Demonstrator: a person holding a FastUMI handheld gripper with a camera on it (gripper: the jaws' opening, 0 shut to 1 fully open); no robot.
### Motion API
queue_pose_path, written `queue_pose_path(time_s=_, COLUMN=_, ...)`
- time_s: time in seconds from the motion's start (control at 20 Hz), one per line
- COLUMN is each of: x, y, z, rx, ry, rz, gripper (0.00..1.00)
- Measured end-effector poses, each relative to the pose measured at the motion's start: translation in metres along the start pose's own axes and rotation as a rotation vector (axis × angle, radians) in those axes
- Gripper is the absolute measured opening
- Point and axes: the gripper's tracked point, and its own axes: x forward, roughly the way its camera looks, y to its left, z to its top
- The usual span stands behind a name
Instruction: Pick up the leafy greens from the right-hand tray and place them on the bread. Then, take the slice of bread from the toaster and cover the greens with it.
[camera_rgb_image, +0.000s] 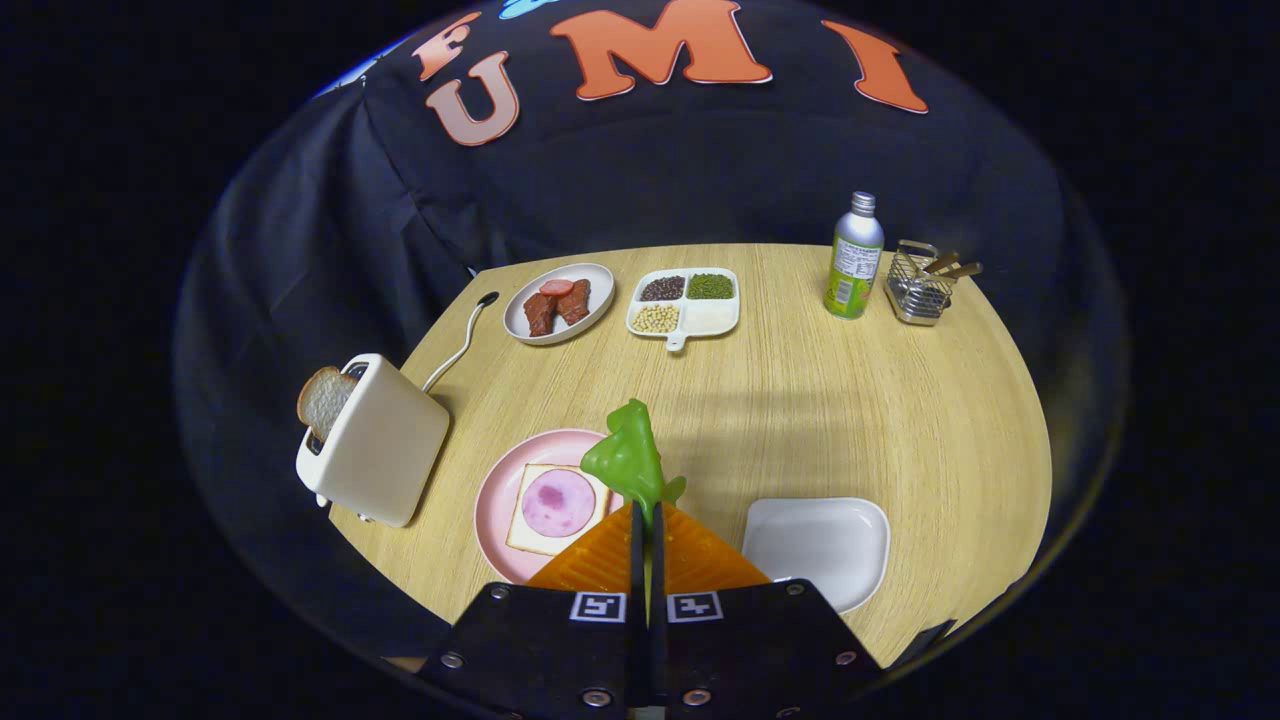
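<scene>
My gripper (646, 512) is shut on the leafy greens (628, 458), which stick up from between the fingertips, above the table. Just left of the fingers lies a pink plate (497, 496) with a slice of bread (528, 525) topped by a round slice of ham (557, 502). Further left stands a cream toaster (378, 440) with a slice of bread (322, 399) poking out of its slot. Right of the fingers sits an empty white tray (818, 540).
Across the wooden table (850, 400) are an oval plate of meat (558, 302), a divided dish of beans (684, 300), a green and silver bottle (854, 257) and a wire basket (921, 284). The toaster's cord (458, 345) runs toward the back.
</scene>
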Motion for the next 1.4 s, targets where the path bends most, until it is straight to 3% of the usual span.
queue_pose_path(time_s=0.65, x=0.076, y=0.053, z=-0.029, rx=-0.079, ry=0.117, rz=-0.02, gripper=0.01)
queue_pose_path(time_s=1.15, x=0.111, y=0.1, z=-0.055, rx=-0.089, ry=0.201, rz=0.049, gripper=0.03)
queue_pose_path(time_s=1.4, x=0.108, y=0.104, z=-0.049, rx=-0.089, ry=0.193, rz=0.037, gripper=0.18)
